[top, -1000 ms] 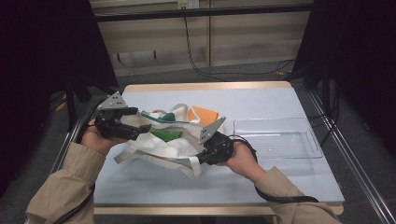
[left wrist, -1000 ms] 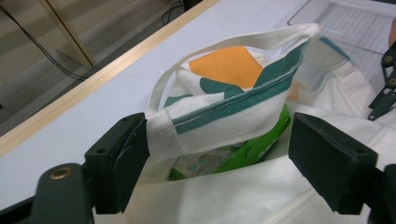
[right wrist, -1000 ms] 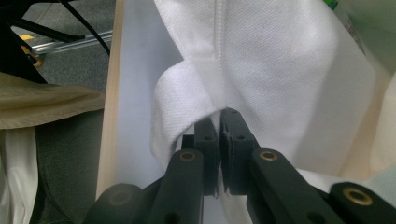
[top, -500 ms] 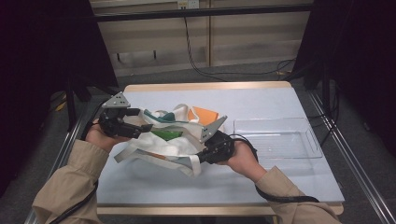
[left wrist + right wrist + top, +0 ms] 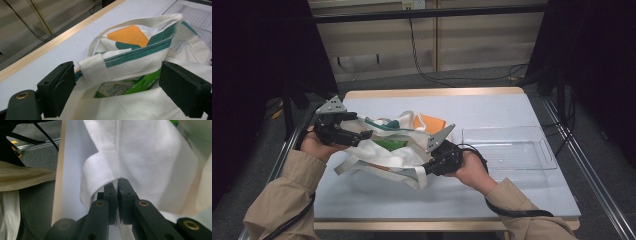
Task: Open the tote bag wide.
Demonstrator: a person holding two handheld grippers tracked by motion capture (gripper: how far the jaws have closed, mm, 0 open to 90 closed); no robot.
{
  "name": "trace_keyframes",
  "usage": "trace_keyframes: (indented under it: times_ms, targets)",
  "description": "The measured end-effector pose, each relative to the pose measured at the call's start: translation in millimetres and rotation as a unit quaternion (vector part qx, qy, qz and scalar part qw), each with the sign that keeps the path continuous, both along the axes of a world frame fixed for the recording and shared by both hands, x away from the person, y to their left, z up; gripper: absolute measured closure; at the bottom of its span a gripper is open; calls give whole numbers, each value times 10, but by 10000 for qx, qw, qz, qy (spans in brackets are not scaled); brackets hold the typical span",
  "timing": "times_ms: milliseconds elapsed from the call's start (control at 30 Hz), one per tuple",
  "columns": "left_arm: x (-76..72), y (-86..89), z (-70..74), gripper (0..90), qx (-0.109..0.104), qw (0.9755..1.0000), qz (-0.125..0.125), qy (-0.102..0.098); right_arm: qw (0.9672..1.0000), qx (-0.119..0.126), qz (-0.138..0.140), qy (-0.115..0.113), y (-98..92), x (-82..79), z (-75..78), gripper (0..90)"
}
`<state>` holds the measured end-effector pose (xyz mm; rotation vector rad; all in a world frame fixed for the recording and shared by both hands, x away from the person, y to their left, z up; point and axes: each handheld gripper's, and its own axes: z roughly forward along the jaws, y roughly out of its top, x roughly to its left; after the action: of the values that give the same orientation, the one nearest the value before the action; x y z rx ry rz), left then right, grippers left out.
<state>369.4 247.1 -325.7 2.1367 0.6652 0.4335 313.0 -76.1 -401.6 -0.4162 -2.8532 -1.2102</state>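
High view: a white tote bag (image 5: 384, 150) lies left of centre on the table (image 5: 512, 200), with a clear tray (image 5: 512, 147) at its 3 o'clock.

Left gripper view: the left gripper (image 5: 117, 82) has just been opening; its jaws stand wide around the bag's rim, pads clear of it.

Right gripper view: the right gripper (image 5: 117, 187) is clamped on white bag fabric at 12 o'clock.

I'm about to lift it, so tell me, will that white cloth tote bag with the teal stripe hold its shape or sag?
The white cloth tote bag will probably sag: its fabric lies folded and rumpled. It looks light, with a green packet inside that might slide. The right hand-held gripper is shut on its cloth, so that edge should lift first.
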Motion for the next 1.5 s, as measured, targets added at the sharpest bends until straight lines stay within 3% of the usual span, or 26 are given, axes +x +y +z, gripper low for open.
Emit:
trace_keyframes:
  times_ms: [167, 267, 333, 500, 600, 733, 767, 833, 933, 1000, 1100, 1133, 1233, 1500]
  targets:
    - [21, 12, 3, 115, -56, 10000, 46, 13, 10000, -9, 22, 17, 1, 1, 2, 862]
    - [55, 22, 16, 105, 23, 10000, -5, -10, 10000, -22, 9, 21, 1, 4, 1, 862]
    - [86, 28, 23, 99, -51, 10000, 27, 44, 10000, -11, 9, 31, 1, 5, 1, 862]
    - [147, 15, 13, 91, -10, 9999, 16, 126, 10000, -41, 50, 33, -2, 8, -6, 862]
    - [162, -8, -32, 111, -79, 9995, -62, 298, 10000, -23, 5, 39, -7, 5, -6, 862]
    - [160, -31, -82, 197, -70, 9985, -275, 475, 10000, 11, -13, 23, -14, 16, 7, 862]
    - [157, -34, -87, 232, -115, 9976, -332, 589, 10000, 12, -24, 7, -15, 17, 9, 863]
    - [158, -35, -87, 319, -114, 9971, -399, 632, 10000, 23, -47, 7, -20, 18, 16, 863]
    - [140, -76, -102, 473, 102, 9956, -548, 752, 10000, 31, -60, -14, -20, 25, 23, 864]
    - [129, -94, -114, 599, 207, 9950, -567, 797, 10000, 40, -79, -12, -21, 27, 27, 864]
    - [137, -96, -126, 700, 186, 9949, -513, 847, 9999, 66, -79, 2, -20, 25, 17, 865]
    - [159, -72, -127, 735, 63, 9957, -351, 860, 10000, 51, -69, 13, -20, 21, 10, 865]
    - [207, -43, -121, 759, -164, 9950, -84, 982, 10000, 57, -52, 6, -24, 5, -12, 864]
    - [336, -57, -83, 769, -237, 9940, 253, 1040, 10000, 18, 10, 41, -17, -19, -62, 864]
